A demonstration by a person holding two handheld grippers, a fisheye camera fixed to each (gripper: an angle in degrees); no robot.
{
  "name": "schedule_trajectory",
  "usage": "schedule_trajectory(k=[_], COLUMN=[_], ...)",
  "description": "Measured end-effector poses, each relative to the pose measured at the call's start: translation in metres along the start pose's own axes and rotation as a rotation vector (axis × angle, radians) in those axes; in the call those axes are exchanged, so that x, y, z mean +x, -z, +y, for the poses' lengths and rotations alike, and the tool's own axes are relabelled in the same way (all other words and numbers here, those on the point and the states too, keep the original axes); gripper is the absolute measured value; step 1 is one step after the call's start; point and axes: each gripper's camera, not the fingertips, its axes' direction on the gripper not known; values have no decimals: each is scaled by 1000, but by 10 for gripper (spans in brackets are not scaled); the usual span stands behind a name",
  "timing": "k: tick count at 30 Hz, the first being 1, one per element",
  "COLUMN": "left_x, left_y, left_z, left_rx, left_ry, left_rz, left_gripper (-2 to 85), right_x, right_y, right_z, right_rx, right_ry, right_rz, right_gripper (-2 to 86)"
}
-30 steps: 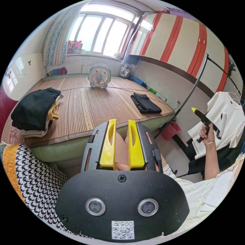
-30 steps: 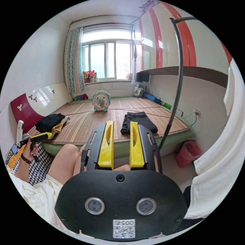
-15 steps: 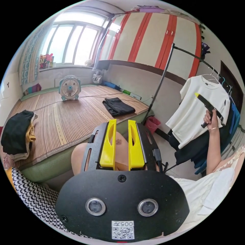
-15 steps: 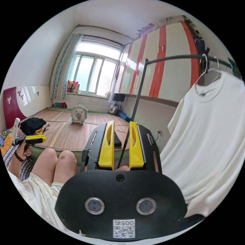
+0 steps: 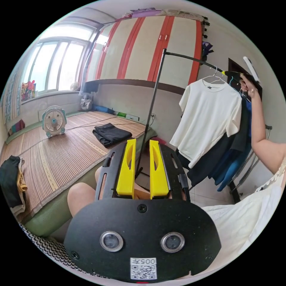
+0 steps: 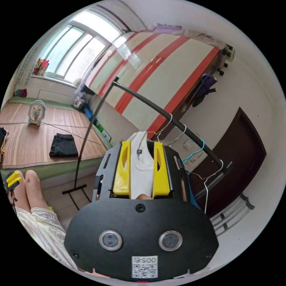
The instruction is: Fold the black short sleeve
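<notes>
Black short sleeve (image 5: 208, 169), as far as you can judge, is the dark garment hanging behind the white T-shirt (image 5: 208, 125) on the clothes rail (image 5: 190, 58). You're at the fetching step: your right gripper (image 6: 142, 149) is raised to the hangers, jaws apart and empty. Your left gripper (image 5: 142, 146) idles over your knee, jaws apart. Next, reach past the white shirt. No writing is readable.

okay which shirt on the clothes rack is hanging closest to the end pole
The white T-shirt. It hangs first on the rail, next to the upright pole; the black and blue garments hang behind it.
</notes>
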Motion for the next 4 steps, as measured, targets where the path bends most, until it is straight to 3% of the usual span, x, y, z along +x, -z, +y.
schedule_trajectory(k=[4], left_x=[20], left_y=[-2], left_z=[4], left_rx=[-14], left_ry=[-68], left_rz=[19], left_gripper=[81], right_x=[8], right_y=[-50], right_z=[-36], right_rx=[-177], right_ry=[54], right_rz=[101], right_gripper=[97])
